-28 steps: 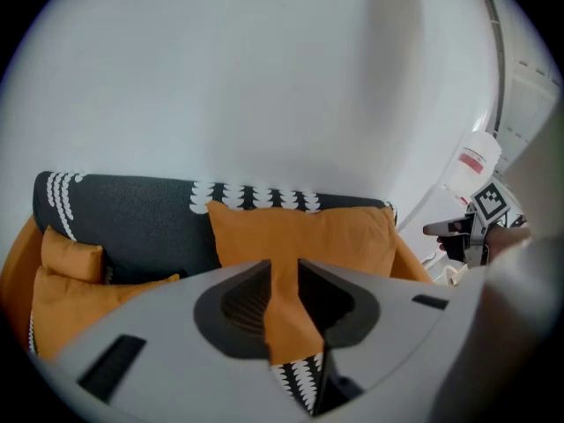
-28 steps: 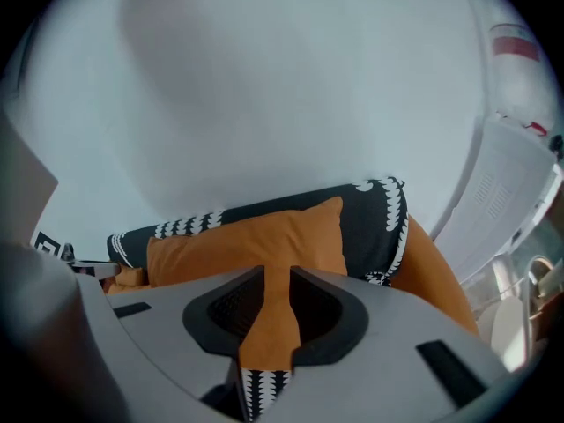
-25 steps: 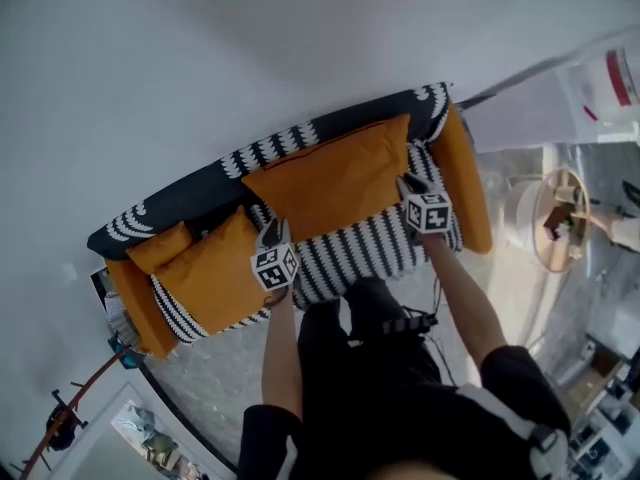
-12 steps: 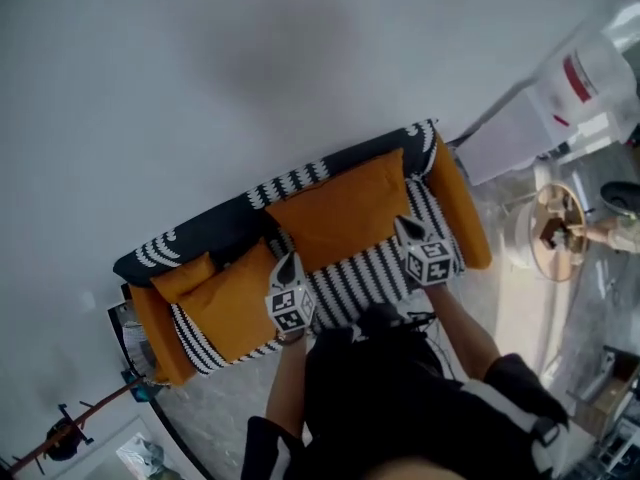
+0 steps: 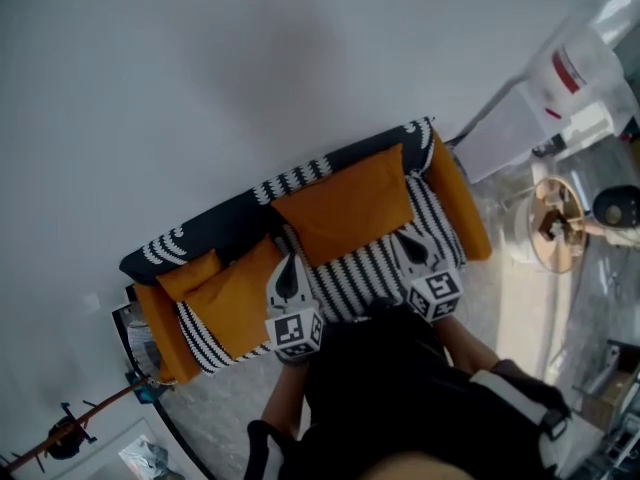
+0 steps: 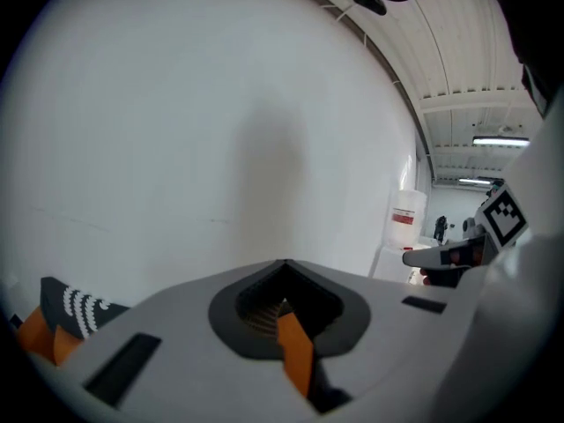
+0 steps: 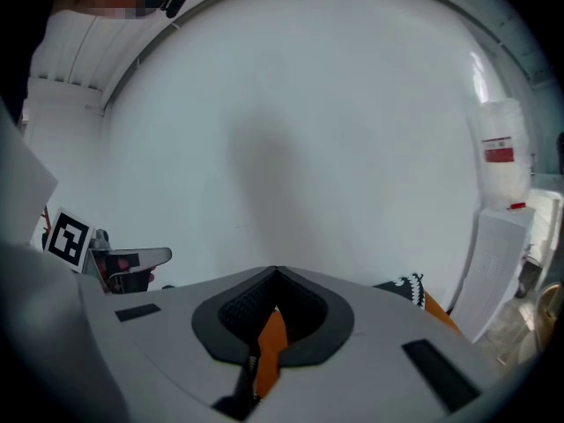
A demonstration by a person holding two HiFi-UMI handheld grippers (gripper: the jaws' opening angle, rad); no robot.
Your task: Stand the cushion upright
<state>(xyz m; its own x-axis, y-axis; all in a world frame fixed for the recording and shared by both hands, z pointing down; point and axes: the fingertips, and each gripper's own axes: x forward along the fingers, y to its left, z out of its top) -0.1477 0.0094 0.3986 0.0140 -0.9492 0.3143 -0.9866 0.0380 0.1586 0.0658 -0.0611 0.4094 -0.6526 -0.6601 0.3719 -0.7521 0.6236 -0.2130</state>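
A large orange cushion (image 5: 345,206) stands leaning against the black-and-white backrest (image 5: 215,223) of the striped sofa (image 5: 350,266). A smaller orange cushion (image 5: 232,296) lies at the sofa's left end. Both grippers hang in the air in front of the seat, apart from the cushions. My left gripper (image 5: 288,274) (image 6: 282,270) is shut with nothing in it. My right gripper (image 5: 408,248) (image 7: 275,276) is also shut and empty. Each gripper view looks at the white wall, with only a sliver of orange showing behind the closed jaws.
An orange armrest (image 5: 456,200) closes the sofa's right end. Right of it stand a white container with a red label (image 5: 575,68) and a round wooden table (image 5: 551,223). The white wall (image 5: 200,88) runs behind the sofa. The person's dark clothing fills the lower middle.
Both grippers have drawn back from the large cushion's lower corners and risen towards the camera. The cushion stays leaning on the backrest.
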